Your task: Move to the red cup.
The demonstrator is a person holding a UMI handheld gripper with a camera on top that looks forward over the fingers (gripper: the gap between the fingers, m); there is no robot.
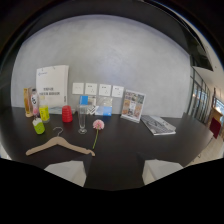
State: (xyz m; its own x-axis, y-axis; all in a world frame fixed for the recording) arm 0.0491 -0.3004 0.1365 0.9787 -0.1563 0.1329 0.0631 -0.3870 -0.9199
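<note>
Claw [112, 172] spread (nothing between), red cup [67, 114] far beyond, beside an empty glass [82, 119].

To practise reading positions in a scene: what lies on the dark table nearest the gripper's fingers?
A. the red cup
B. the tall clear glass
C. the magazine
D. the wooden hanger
D: the wooden hanger lies just ahead of the open gripper, while the red cup and tall clear glass stand beyond it.
</note>
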